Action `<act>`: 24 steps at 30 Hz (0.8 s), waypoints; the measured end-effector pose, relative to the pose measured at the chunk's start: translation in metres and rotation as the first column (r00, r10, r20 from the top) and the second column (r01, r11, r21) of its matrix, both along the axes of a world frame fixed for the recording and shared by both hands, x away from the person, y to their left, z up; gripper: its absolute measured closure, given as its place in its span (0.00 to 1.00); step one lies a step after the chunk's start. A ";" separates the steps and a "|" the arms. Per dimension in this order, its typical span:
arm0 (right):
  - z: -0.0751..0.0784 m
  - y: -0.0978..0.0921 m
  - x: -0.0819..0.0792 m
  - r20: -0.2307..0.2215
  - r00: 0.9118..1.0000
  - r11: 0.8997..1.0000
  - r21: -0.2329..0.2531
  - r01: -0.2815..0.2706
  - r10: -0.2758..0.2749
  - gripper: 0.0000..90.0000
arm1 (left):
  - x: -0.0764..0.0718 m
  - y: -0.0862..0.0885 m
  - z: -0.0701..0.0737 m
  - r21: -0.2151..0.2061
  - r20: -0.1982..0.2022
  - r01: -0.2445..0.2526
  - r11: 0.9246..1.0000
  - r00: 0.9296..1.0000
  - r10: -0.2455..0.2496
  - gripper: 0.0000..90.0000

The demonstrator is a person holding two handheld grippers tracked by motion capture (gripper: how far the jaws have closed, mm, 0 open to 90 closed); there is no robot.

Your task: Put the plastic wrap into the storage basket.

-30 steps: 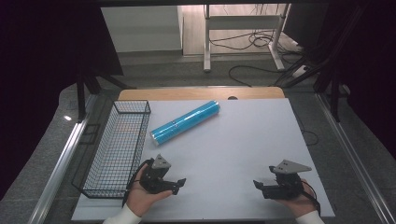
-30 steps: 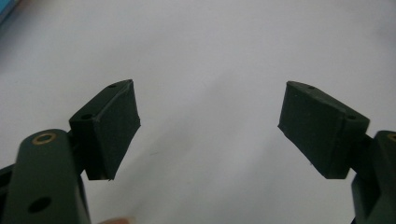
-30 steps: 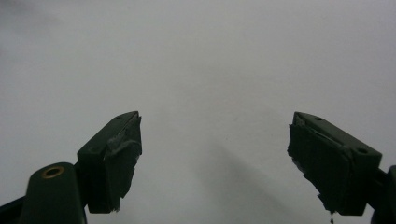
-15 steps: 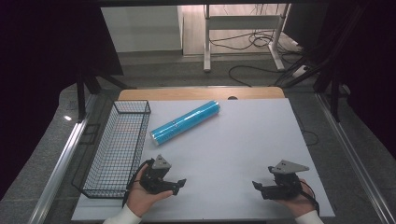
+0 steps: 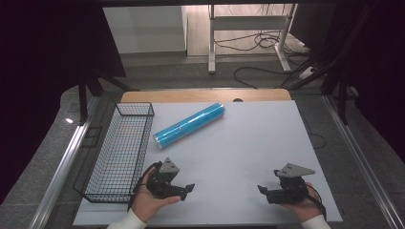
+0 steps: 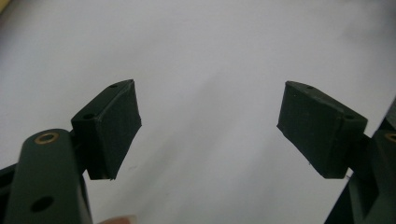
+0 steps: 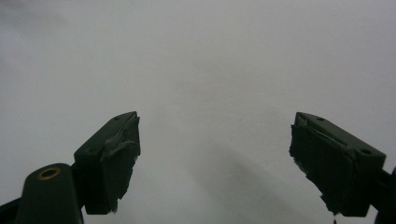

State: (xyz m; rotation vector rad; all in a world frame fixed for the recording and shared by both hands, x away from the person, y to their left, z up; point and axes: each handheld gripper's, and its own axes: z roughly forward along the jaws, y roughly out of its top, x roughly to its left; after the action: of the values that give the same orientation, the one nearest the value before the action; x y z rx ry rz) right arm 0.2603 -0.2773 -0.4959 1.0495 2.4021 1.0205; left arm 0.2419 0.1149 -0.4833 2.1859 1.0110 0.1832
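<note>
A wire basket (image 5: 119, 152) runs along the surface's (image 5: 248, 143) left edge. Just beside it, the blue roll (image 5: 189, 124) lies toward the far-left corner, long axis slanting from near-left to far-right. Near the front edge, left gripper (image 5: 187, 189) and right gripper (image 5: 262, 191) both rest released, holding nothing.

I'm looking along the right hand-held gripper (image 7: 215, 163) w/ its two black jaws rising from the bottom corners & standing wide apart, nothing sitting between them. The left pad (image 7: 119, 163) is showing ragged, worn rubber on its inner face; the right pad (image 7: 322, 170) is looking frayed too, a bit hanging at its lower tip. Behind them the pale grey tabletop (image 7: 210, 60) is lying bare, w/ a soft shadow running between the jaws.
</note>
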 end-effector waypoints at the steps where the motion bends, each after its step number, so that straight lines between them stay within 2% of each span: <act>1: 0.000 0.000 0.000 0.001 1.000 1.000 -0.004 0.001 -0.001 0.19 | 0.001 -0.003 0.002 0.012 0.001 0.012 1.000 1.000 -0.012 0.23; 5: 0.001 0.000 0.000 0.002 1.000 1.000 -0.002 0.005 -0.005 0.19 | 0.005 -0.008 0.008 0.023 0.000 0.034 0.999 0.999 -0.034 0.24; 9: 0.002 0.000 0.000 0.003 1.000 1.000 -0.003 0.005 -0.005 0.19 | 0.014 -0.013 0.015 0.016 -0.008 0.027 0.999 1.000 -0.027 0.23; 13: 0.000 0.000 0.001 -0.003 1.000 1.000 -0.008 0.007 -0.007 0.19 | 0.031 -0.022 0.028 0.013 0.006 0.046 0.999 0.999 -0.046 0.25; 16: 0.000 0.000 0.001 -0.006 1.000 1.000 -0.008 0.015 -0.015 0.19 | 0.042 -0.026 0.034 0.029 0.005 0.084 0.996 0.996 -0.084 0.25; 24: 0.000 -0.001 0.001 -0.010 1.000 1.000 -0.013 0.018 -0.018 0.19 | 0.067 -0.028 0.047 0.021 0.020 0.105 0.994 0.994 -0.106 0.28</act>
State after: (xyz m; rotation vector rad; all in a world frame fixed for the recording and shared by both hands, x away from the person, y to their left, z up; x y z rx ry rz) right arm 0.2618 -0.2783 -0.4963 1.0725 2.3999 0.9946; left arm 0.3086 0.0870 -0.4362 2.2448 0.8830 0.1677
